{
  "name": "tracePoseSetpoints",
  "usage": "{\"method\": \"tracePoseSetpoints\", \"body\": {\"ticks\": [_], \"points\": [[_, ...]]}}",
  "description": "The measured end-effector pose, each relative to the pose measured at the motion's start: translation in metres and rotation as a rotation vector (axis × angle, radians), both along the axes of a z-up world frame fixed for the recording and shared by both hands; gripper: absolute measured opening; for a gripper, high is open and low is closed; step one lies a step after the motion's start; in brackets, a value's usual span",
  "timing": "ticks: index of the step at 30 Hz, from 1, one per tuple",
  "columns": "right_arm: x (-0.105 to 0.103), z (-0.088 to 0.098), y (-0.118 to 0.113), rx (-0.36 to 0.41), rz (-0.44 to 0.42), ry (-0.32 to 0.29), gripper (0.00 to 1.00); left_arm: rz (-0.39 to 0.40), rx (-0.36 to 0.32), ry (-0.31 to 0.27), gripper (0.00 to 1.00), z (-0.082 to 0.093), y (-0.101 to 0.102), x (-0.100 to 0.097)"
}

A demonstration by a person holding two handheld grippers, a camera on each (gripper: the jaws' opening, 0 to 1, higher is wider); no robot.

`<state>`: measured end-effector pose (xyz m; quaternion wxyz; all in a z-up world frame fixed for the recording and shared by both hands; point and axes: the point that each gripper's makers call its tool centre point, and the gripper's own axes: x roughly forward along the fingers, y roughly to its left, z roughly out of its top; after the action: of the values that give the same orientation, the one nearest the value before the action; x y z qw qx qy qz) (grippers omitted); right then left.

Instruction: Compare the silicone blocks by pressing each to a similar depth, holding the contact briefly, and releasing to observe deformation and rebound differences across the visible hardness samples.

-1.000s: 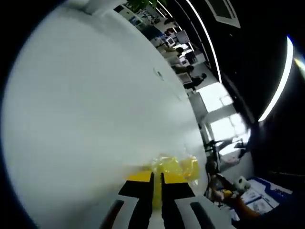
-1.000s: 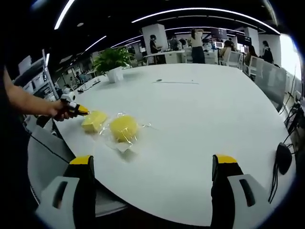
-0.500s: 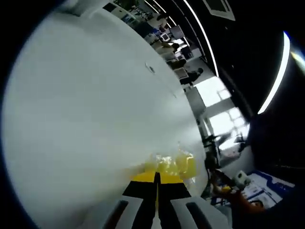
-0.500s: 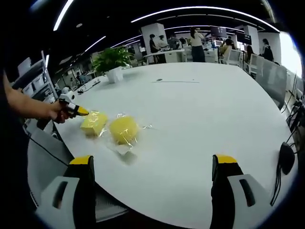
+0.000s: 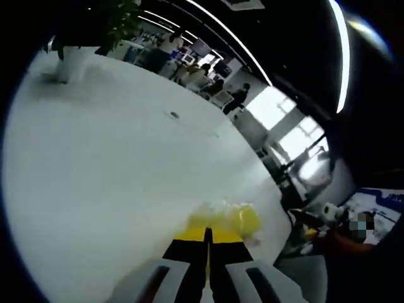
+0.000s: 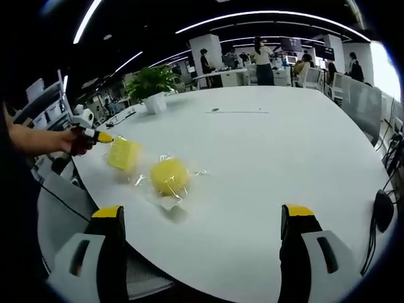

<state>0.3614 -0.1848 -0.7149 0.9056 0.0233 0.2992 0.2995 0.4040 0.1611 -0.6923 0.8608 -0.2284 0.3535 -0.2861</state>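
Two yellow silicone blocks in clear wrappers sit near the white table's (image 6: pixel 271 158) left edge. The round block (image 6: pixel 169 177) lies flat on the table. The square block (image 6: pixel 123 153) stands tilted up off the surface, and my left gripper (image 6: pixel 101 136), held by a hand, is shut on the edge of its wrapper. In the left gripper view the shut jaws (image 5: pixel 207 238) meet just short of the yellow square block (image 5: pixel 230 219). My right gripper (image 6: pixel 202 211) is wide open over the table's near edge, well short of the round block, with nothing between its jaws.
A potted plant (image 6: pixel 153 88) stands at the table's far left and also appears as the plant (image 5: pixel 76 53) in the left gripper view. A small dark item (image 6: pixel 215 110) with a thin cable lies mid-table. A black object (image 6: pixel 377 205) hangs off the right edge. People stand at desks beyond.
The left jaws closed from a narrow gap onto the square block's wrapper, and the block went from lying flat to tilted up. The round block stayed put.
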Motion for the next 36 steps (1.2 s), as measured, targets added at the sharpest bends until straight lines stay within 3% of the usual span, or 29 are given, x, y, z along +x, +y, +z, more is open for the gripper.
{"method": "tracePoseSetpoints", "body": {"ticks": [4, 5, 9, 12, 15, 16, 18, 19, 20, 25, 29, 32, 36], "points": [[-0.002, 0.002, 0.002, -0.002, 0.016, -0.010, 0.97, -0.008, -0.082, -0.082, 0.00, 0.026, -0.011, 0.000], [-0.002, 0.003, 0.001, -0.004, 0.017, -0.020, 0.97, -0.024, -0.034, -0.135, 0.00, 0.030, -0.011, -0.001], [0.003, 0.021, 0.000, 0.102, -0.031, -0.050, 0.97, 0.000, 0.013, -0.175, 0.00, 0.039, -0.003, 0.004], [0.004, 0.026, -0.001, 0.102, -0.035, -0.070, 0.97, 0.027, 0.030, -0.198, 0.00, 0.049, 0.001, 0.011], [0.004, 0.028, -0.002, 0.091, -0.027, -0.086, 0.97, 0.021, 0.038, -0.260, 0.00, 0.067, 0.003, 0.018], [0.005, 0.032, -0.002, 0.095, -0.023, -0.114, 0.97, 0.015, 0.042, -0.285, 0.00, 0.074, 0.003, 0.020], [0.012, 0.052, 0.000, 0.110, -0.005, -0.257, 0.97, 0.007, 0.047, -0.320, 0.00, 0.089, 0.003, 0.021], [0.012, 0.053, 0.000, 0.104, -0.005, -0.262, 0.97, 0.006, 0.045, -0.326, 0.00, 0.094, 0.003, 0.021], [0.010, 0.048, 0.001, 0.103, -0.002, -0.227, 0.97, -0.002, 0.038, -0.343, 0.00, 0.102, 0.000, 0.022], [0.009, 0.056, 0.009, 0.124, 0.025, -0.220, 0.97, -0.040, 0.032, -0.401, 0.00, 0.134, -0.006, 0.023], [0.010, 0.067, 0.012, 0.136, 0.037, -0.244, 0.97, -0.065, 0.026, -0.461, 0.00, 0.163, -0.013, 0.022], [0.009, 0.073, 0.015, 0.158, 0.041, -0.236, 0.97, -0.123, -0.011, -0.473, 0.00, 0.182, -0.024, 0.018], [0.010, 0.081, 0.018, 0.155, 0.060, -0.258, 0.97, -0.174, 0.010, -0.488, 0.00, 0.198, -0.031, 0.020]]}}
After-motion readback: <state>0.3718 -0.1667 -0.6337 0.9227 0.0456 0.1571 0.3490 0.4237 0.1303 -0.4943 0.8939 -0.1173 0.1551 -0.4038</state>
